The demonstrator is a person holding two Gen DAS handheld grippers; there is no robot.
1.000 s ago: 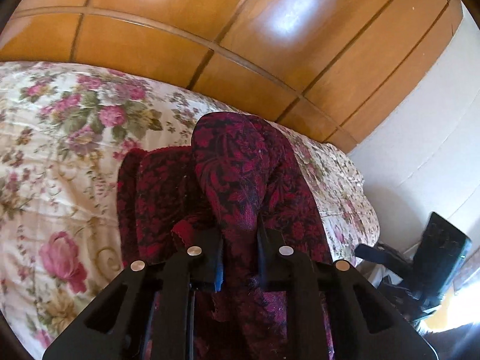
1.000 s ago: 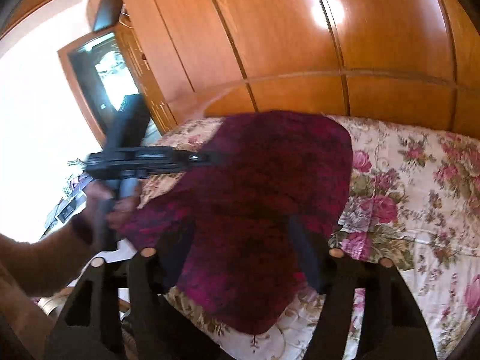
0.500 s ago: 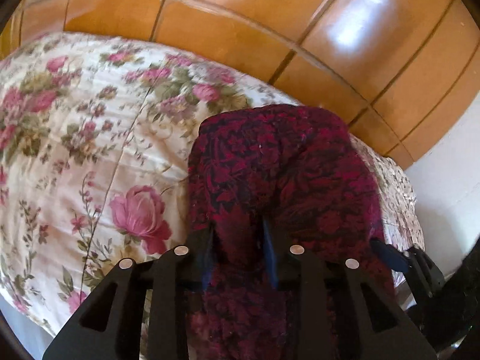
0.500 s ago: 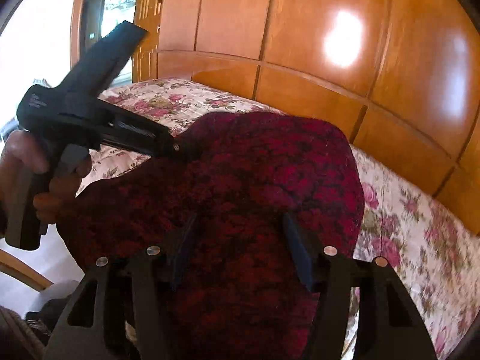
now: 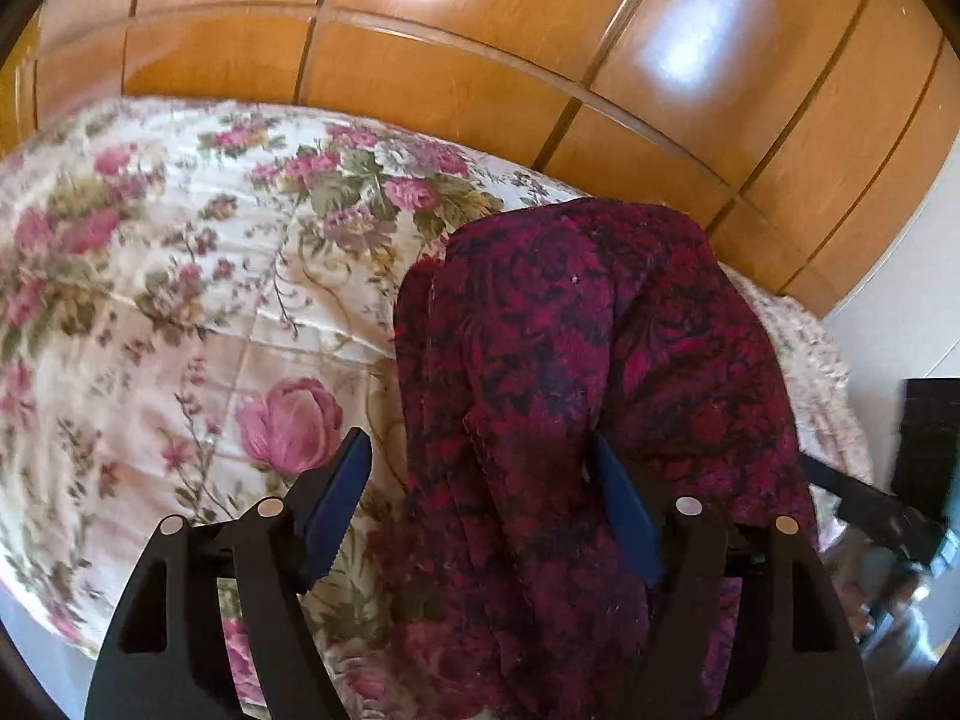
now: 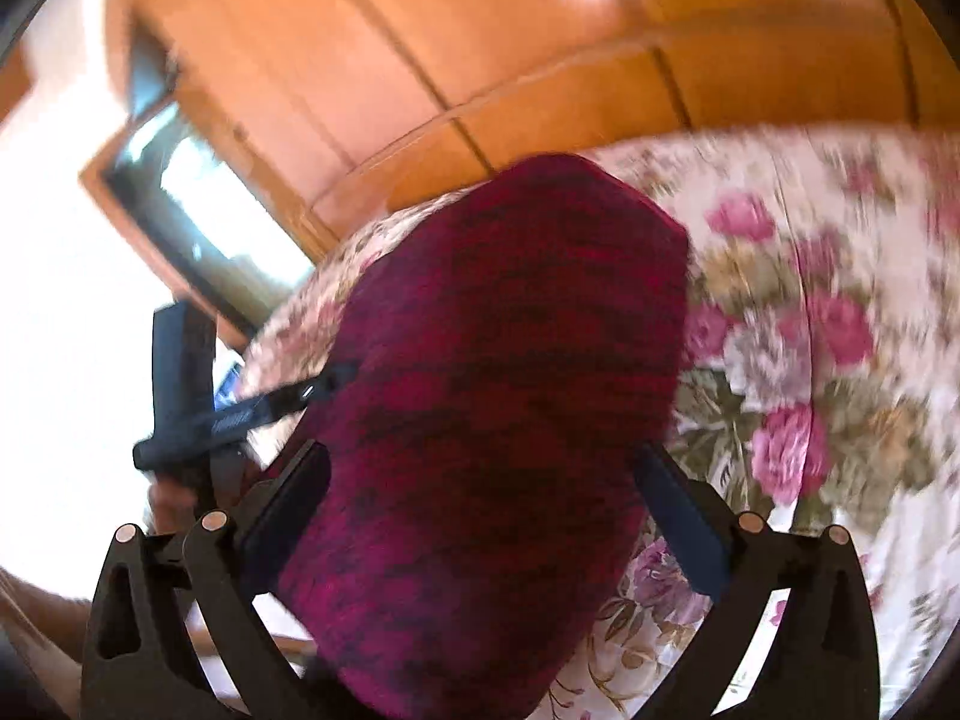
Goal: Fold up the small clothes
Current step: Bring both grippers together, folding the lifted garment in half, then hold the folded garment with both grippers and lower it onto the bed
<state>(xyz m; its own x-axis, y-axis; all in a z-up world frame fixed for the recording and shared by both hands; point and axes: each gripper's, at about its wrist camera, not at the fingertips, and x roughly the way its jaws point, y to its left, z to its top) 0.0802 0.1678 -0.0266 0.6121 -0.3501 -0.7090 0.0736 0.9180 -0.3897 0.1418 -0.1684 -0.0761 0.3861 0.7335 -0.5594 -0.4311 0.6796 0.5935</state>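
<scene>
A dark red patterned garment (image 5: 576,372) lies in folded layers on the floral bedspread (image 5: 180,312). My left gripper (image 5: 480,468) is open, its blue-padded jaws spread wide with the cloth lying loose between them. In the right wrist view the same garment (image 6: 498,396) fills the middle, blurred by motion. My right gripper (image 6: 480,474) is open too, its jaws standing either side of the cloth. The left gripper (image 6: 198,420) also shows at the garment's left edge in the right wrist view.
A wooden panelled headboard (image 5: 480,78) stands behind the bed. A white wall (image 5: 900,324) and a dark object (image 5: 930,444) are at the right. A framed window or mirror (image 6: 198,222) is at the left in the right wrist view.
My left gripper, shut on the garment half a second ago, has opened and let it go. My right gripper has opened wider and swung. The garment has settled onto the bedspread.
</scene>
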